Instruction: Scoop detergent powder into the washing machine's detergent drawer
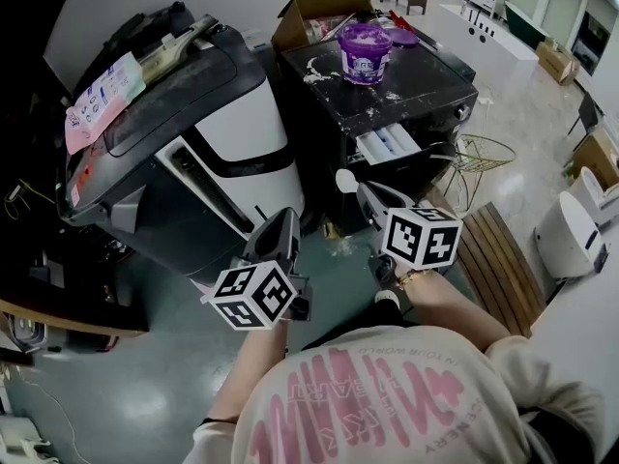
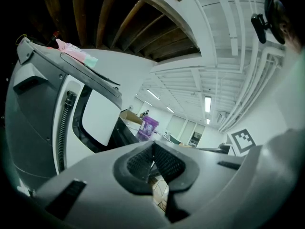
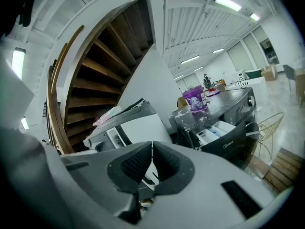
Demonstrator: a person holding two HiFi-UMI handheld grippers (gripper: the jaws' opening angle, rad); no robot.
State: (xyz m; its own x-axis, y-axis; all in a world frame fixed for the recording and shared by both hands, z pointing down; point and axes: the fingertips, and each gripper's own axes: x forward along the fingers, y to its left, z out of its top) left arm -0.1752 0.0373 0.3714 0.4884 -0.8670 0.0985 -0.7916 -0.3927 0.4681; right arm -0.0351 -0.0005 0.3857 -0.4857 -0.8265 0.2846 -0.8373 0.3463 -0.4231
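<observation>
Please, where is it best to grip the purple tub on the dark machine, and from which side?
Probably across the side wall of the purple tub, just under its wider rim, coming level from the front. It stands upright on the dark washing machine, and a cardboard box crowds its back left.

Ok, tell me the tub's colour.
The tub is purple; head view shows it best.
</observation>
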